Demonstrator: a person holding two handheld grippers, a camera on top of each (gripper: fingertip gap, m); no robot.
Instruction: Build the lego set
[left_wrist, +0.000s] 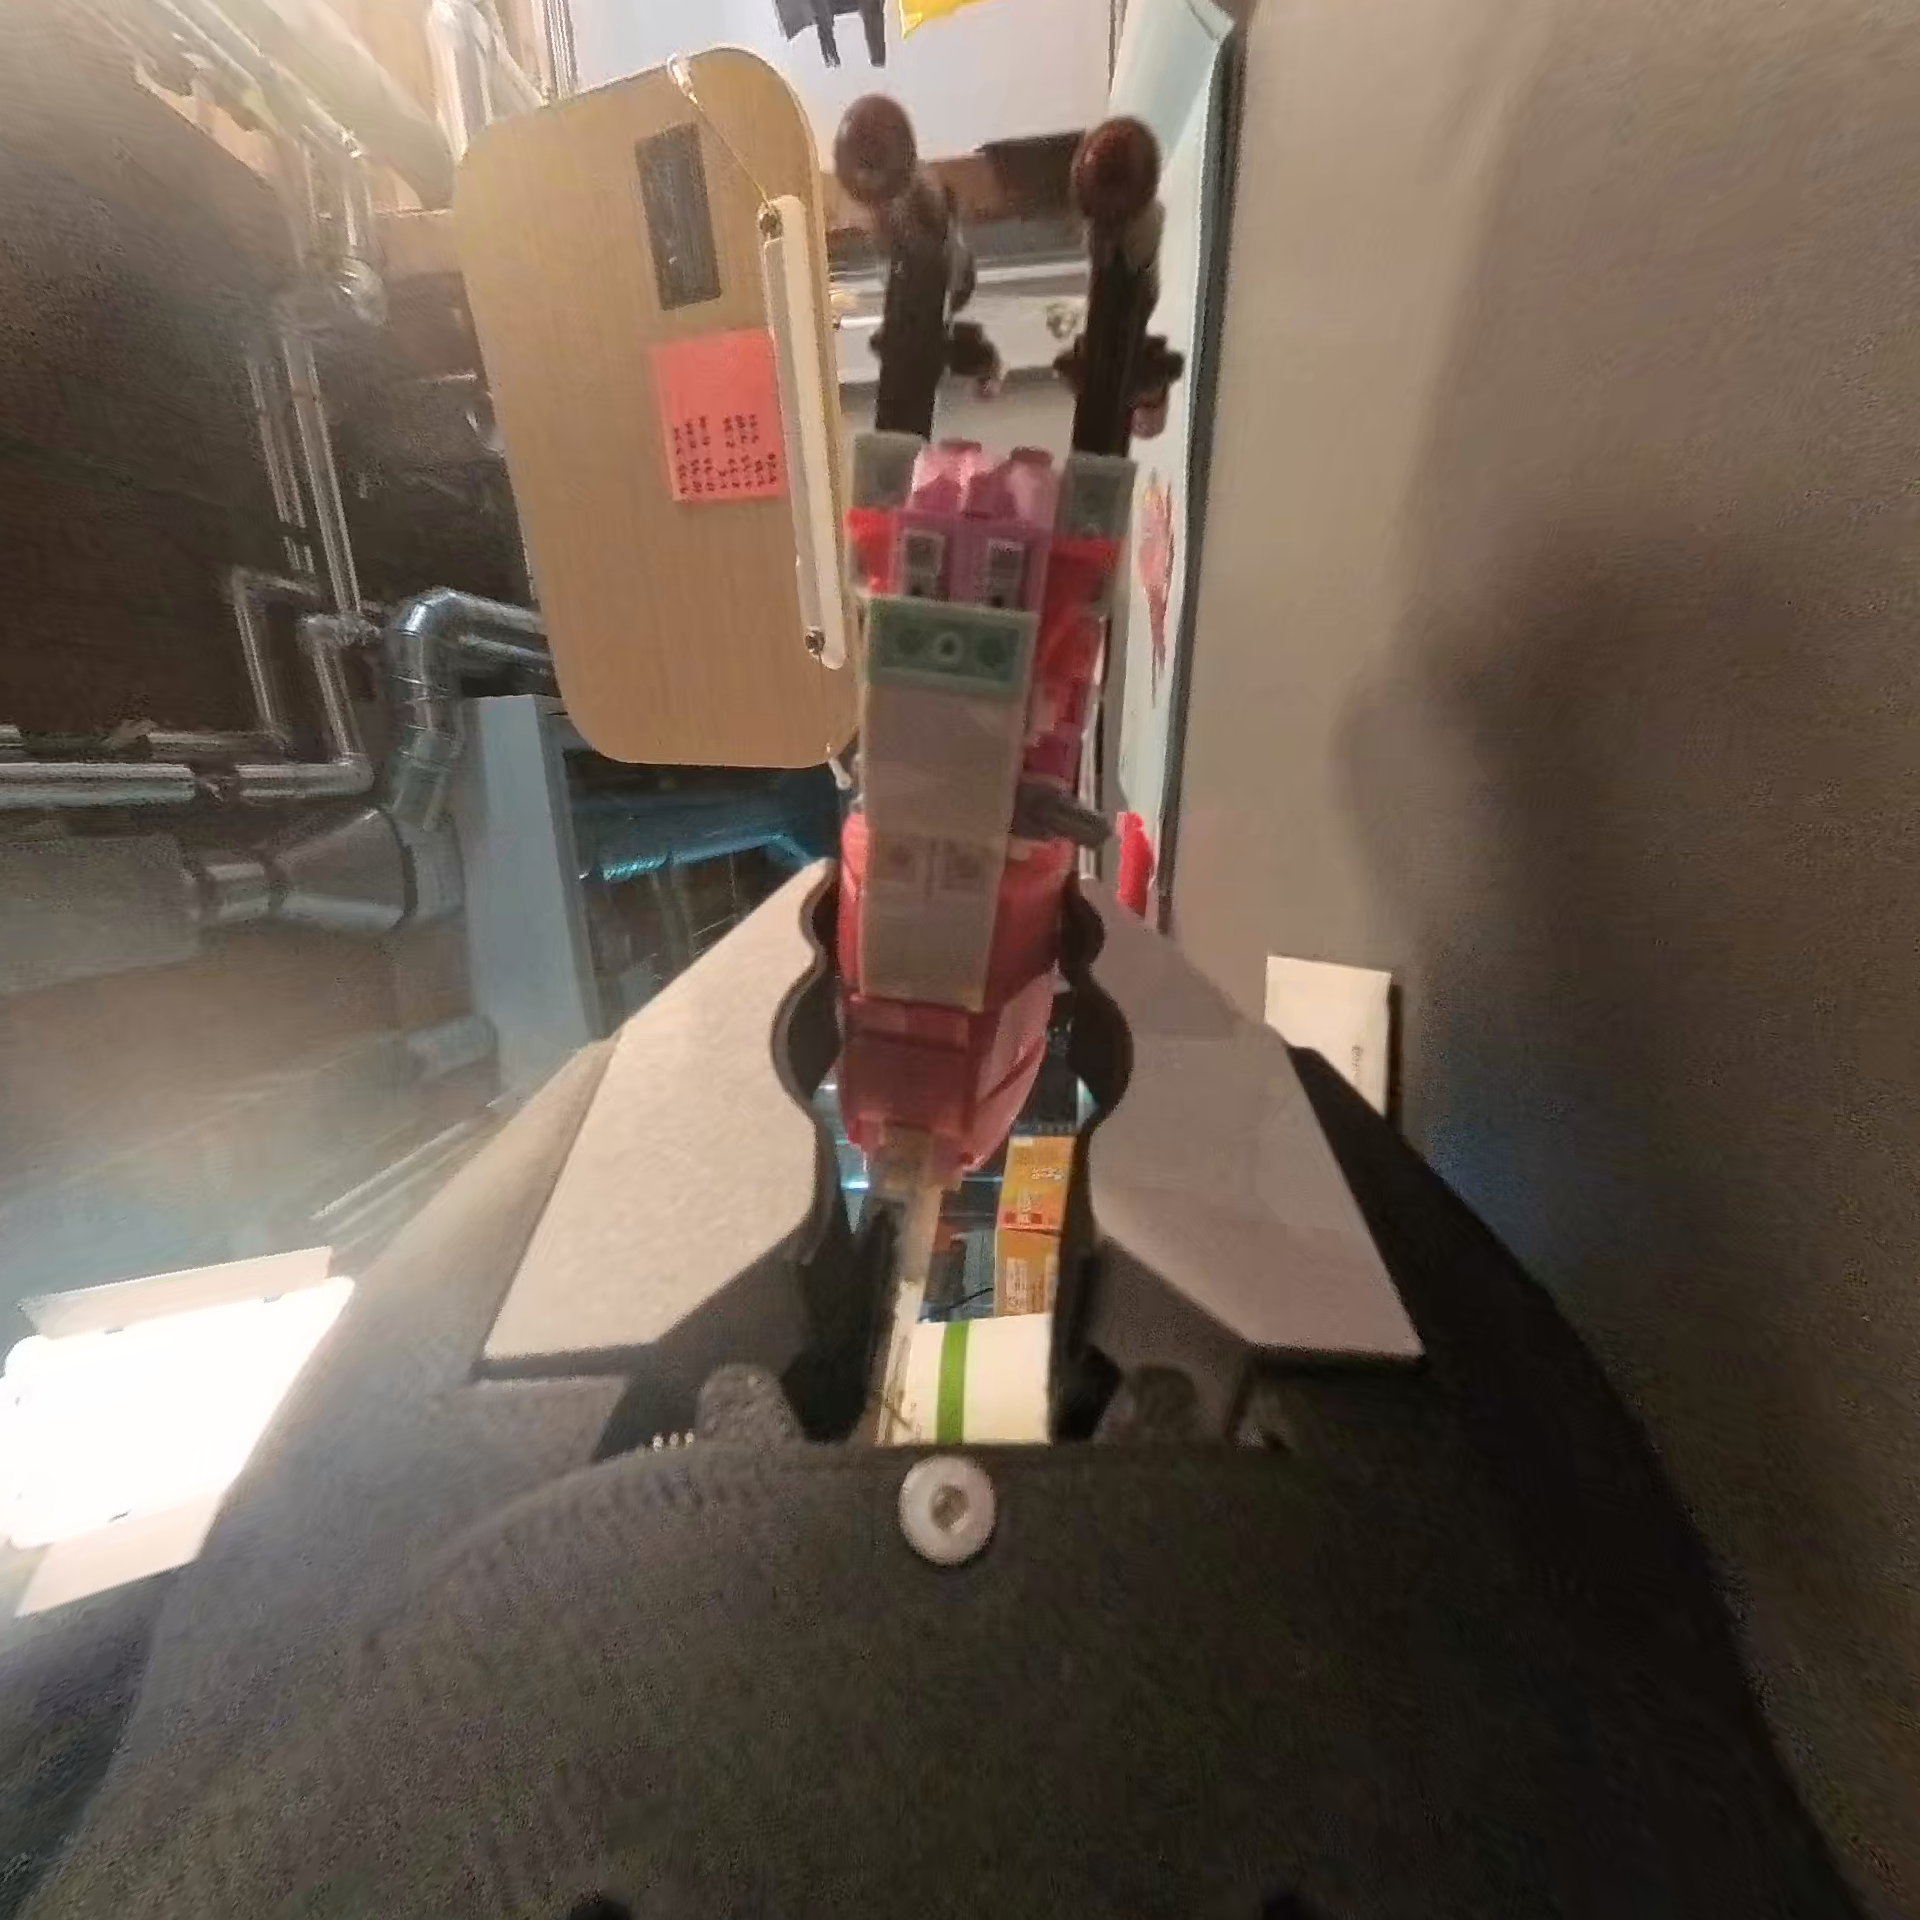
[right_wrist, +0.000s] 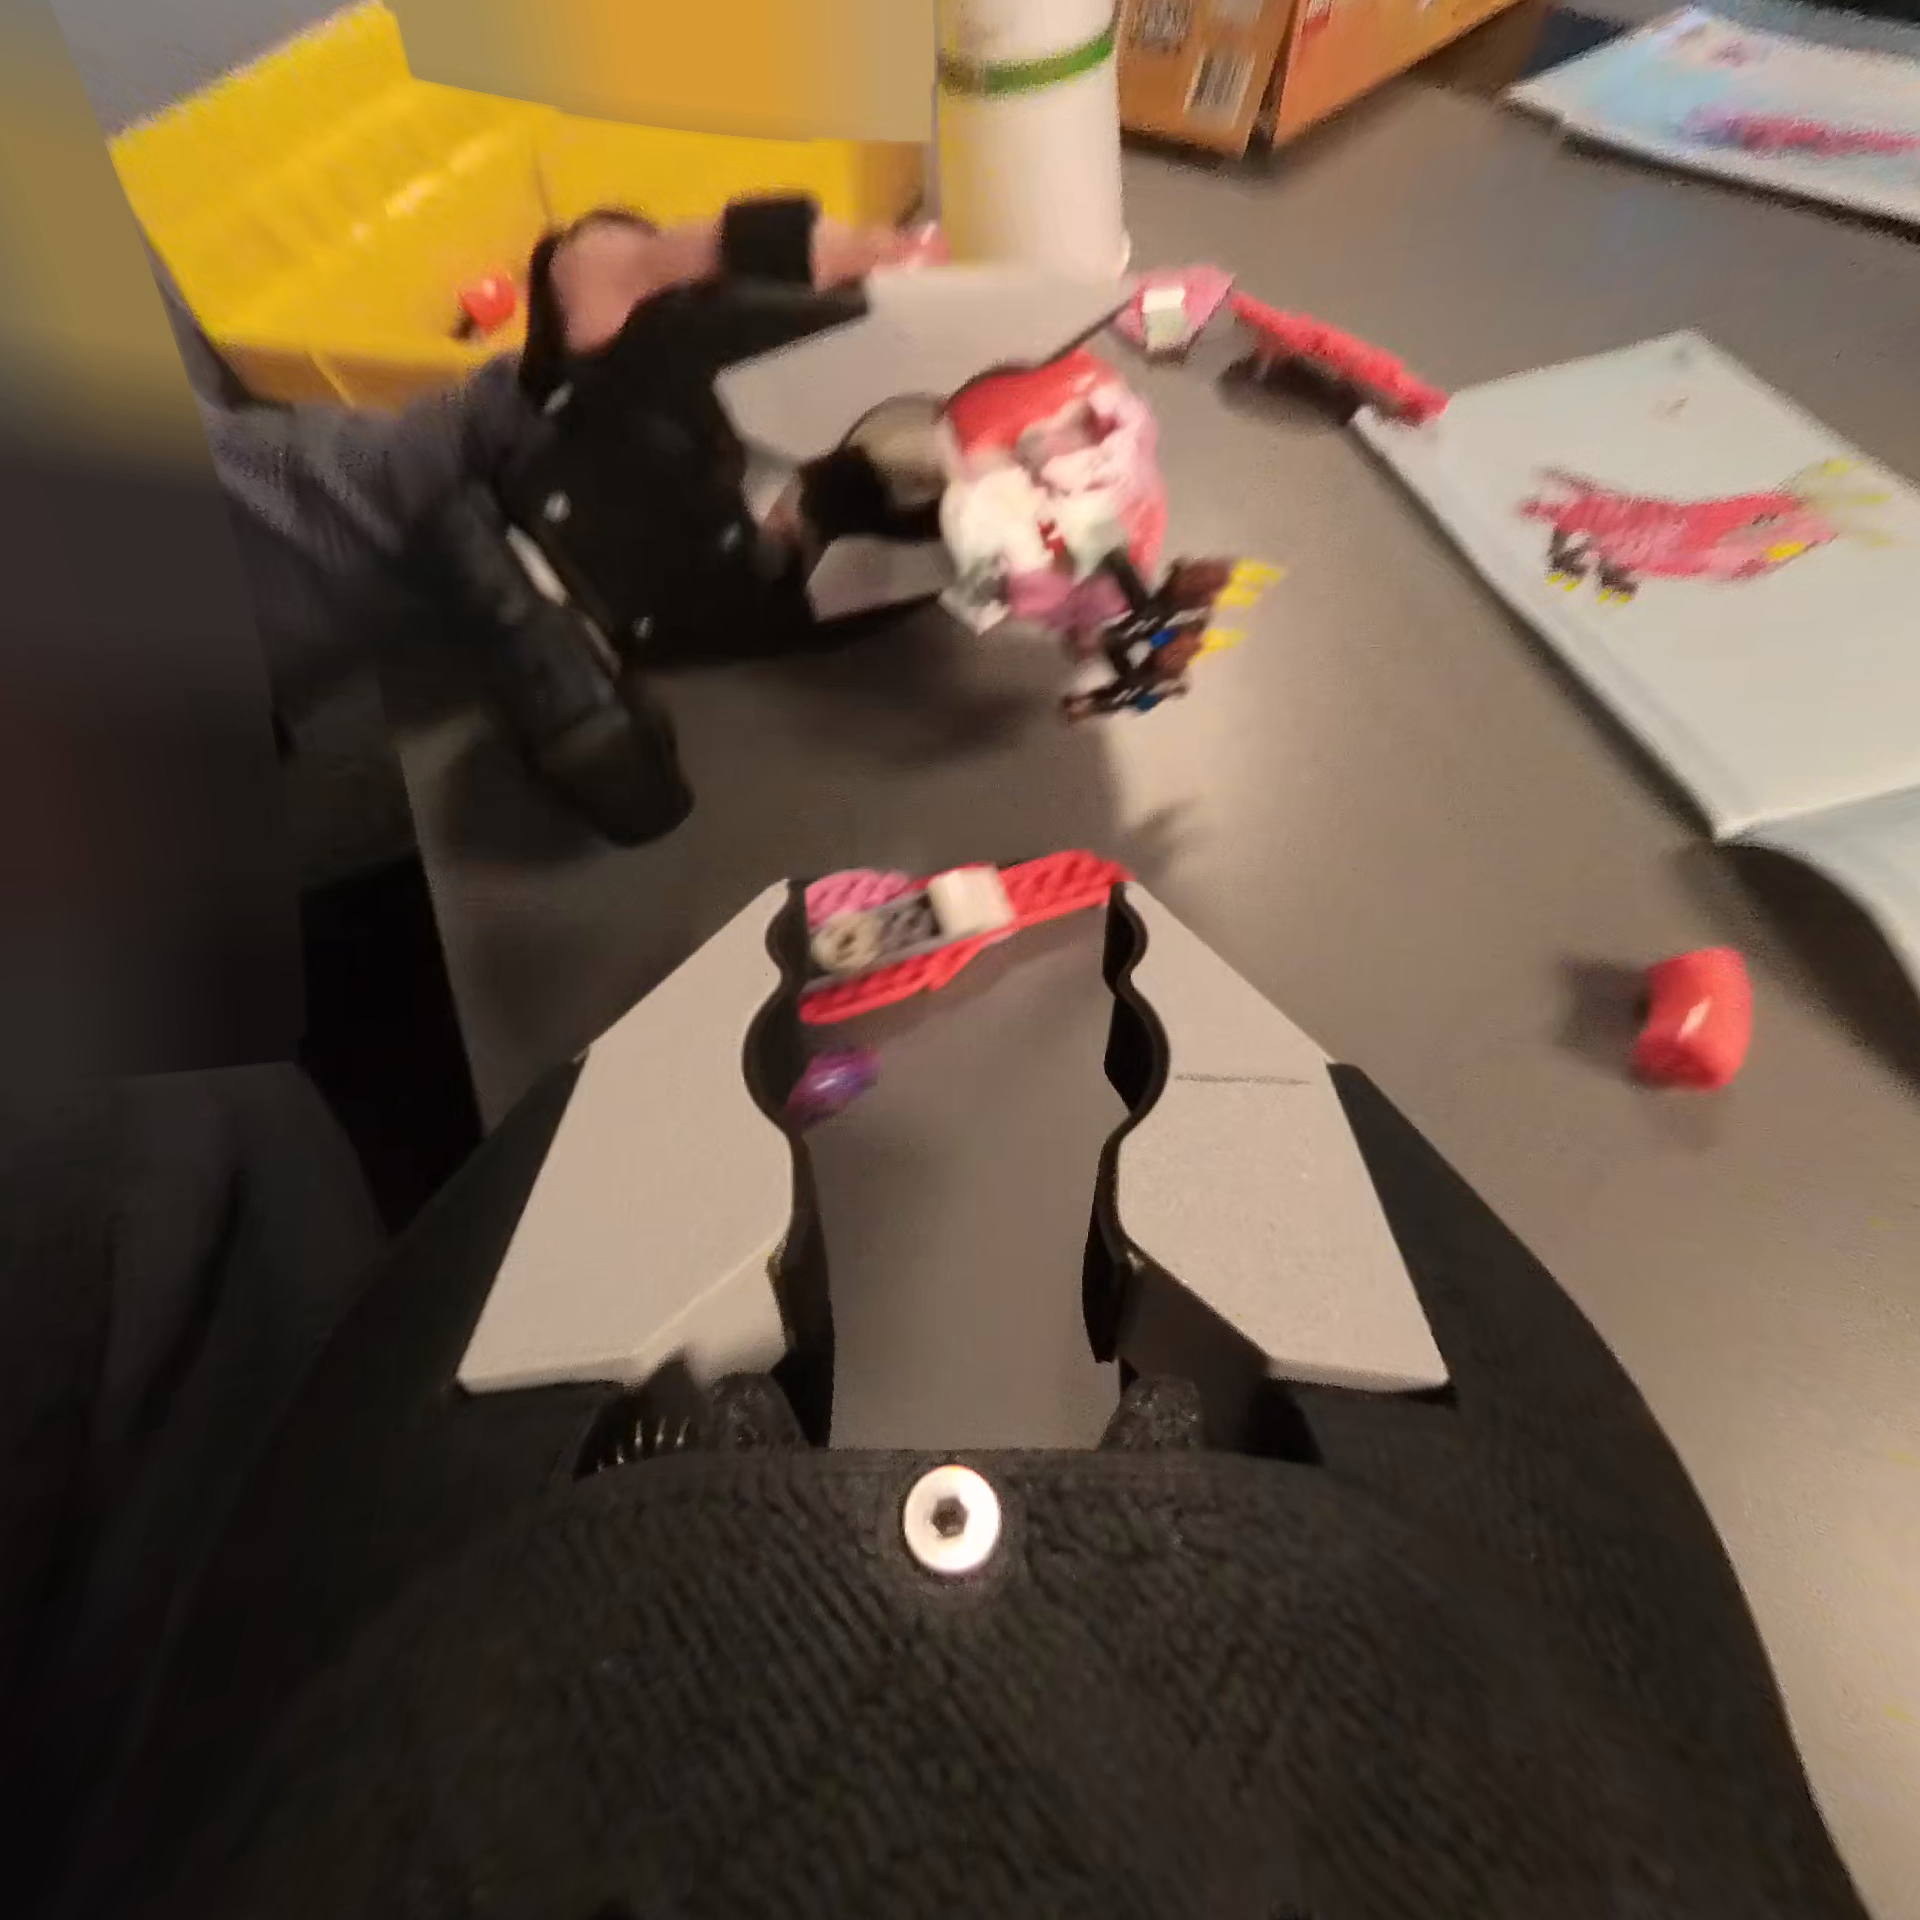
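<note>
Two grippers are in use, each with two grey, wavy-edged fingers on a black textured body. The right gripper (right_wrist: 951, 935) has its fingers apart above the grey table (right_wrist: 1351, 1195); one flat red and pink brick piece (right_wrist: 935, 925) with a white block on it lies on the table between the tips, neither pad pressing it, with one small purple piece (right_wrist: 828, 1084) just nearer beside the left finger. Right of that flat piece, well apart, lies one rounded red piece (right_wrist: 1694, 1018). Beyond it the left gripper (left_wrist: 940, 935) is clamped on one red, pink and grey brick model (left_wrist: 940, 810) with two dark legs, lifted off the table. Farther still lie two pale printed booklets (right_wrist: 1683, 582), one white cylinder (right_wrist: 1029, 135) with a green band, one yellow plastic bin (right_wrist: 343, 239) and cardboard boxes (right_wrist: 1278, 62).
</note>
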